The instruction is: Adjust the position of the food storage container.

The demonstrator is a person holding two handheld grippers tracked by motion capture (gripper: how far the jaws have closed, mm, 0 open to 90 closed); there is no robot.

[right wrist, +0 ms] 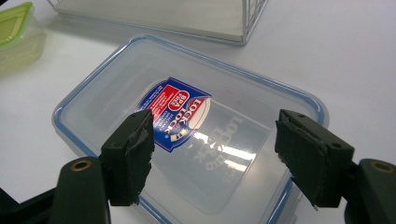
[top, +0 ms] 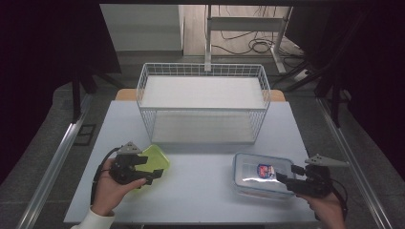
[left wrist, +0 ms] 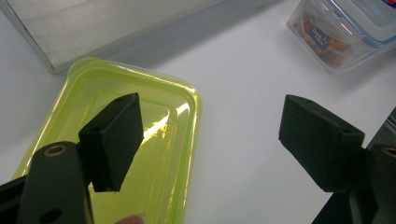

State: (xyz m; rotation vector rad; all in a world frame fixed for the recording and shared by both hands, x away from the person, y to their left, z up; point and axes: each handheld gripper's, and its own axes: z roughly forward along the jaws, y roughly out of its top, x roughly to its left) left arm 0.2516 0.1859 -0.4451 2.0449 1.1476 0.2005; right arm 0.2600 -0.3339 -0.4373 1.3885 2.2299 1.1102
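Note:
A lime-green lidded container (top: 155,160) (left wrist: 140,121) lies on the table at the front left. My left gripper (top: 153,172) (left wrist: 212,135) hovers at its right edge with jaws wide apart: one pad (left wrist: 114,140) is over the lid, the other over bare table. At the front right lies a clear box with a blue-rimmed lid and a red and blue label (top: 260,172) (right wrist: 187,135). Over its near end, my right gripper (top: 288,172) (right wrist: 215,149) stands open, both pads (right wrist: 130,154) above the lid and nothing pressed between them.
A white wire basket (top: 203,102) with a pale floor stands at the table's middle back; its corner (right wrist: 243,28) is beyond the clear box. The pale table (top: 205,191) has free room between the two containers. The clear box (left wrist: 341,32) lies far right of the left gripper.

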